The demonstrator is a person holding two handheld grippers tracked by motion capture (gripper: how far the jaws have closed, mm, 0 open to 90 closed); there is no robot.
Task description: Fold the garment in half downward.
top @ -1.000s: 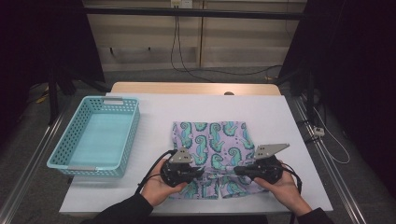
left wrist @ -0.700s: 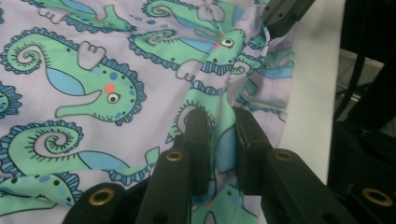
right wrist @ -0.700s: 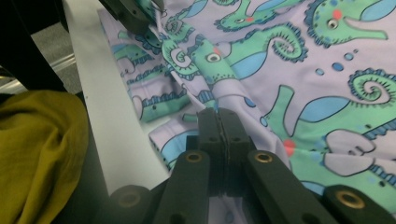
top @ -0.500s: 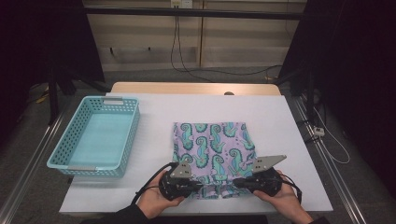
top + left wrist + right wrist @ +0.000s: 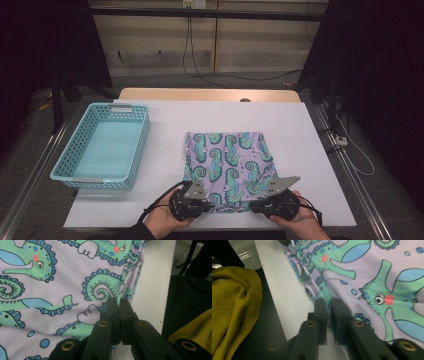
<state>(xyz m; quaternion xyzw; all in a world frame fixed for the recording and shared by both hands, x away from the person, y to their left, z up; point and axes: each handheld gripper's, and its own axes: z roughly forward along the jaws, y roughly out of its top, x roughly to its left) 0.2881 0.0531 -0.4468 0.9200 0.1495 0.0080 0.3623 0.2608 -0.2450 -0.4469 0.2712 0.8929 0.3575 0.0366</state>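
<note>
A lilac cloth [image 5: 227, 160] printed with green seahorses lies folded flat on the white table [image 5: 165, 165]. Both grippers sit at its near hem and point toward each other. My left gripper [image 5: 210, 204] holds the hem's left corner. In the left gripper view the jaws [image 5: 119, 301] are pressed together with the cloth [image 5: 62, 277] edge running in between them. My right gripper [image 5: 251, 205] is at the right corner. Its jaws [image 5: 328, 301] have just been opening and stand a narrow gap apart, with the cloth [image 5: 374, 277] just beyond the tips.
A light blue plastic basket [image 5: 140, 145] stands at the table's left. The table's near edge runs right beside both grippers, with the person's yellow garment [image 5: 234, 305] and dark lap below it. Bare white tabletop surrounds the cloth.
Both hands have drawn back toward the table's near edge, bringing the cloth's near hem along. The cloth now lies flatter and reaches closer to that edge.
</note>
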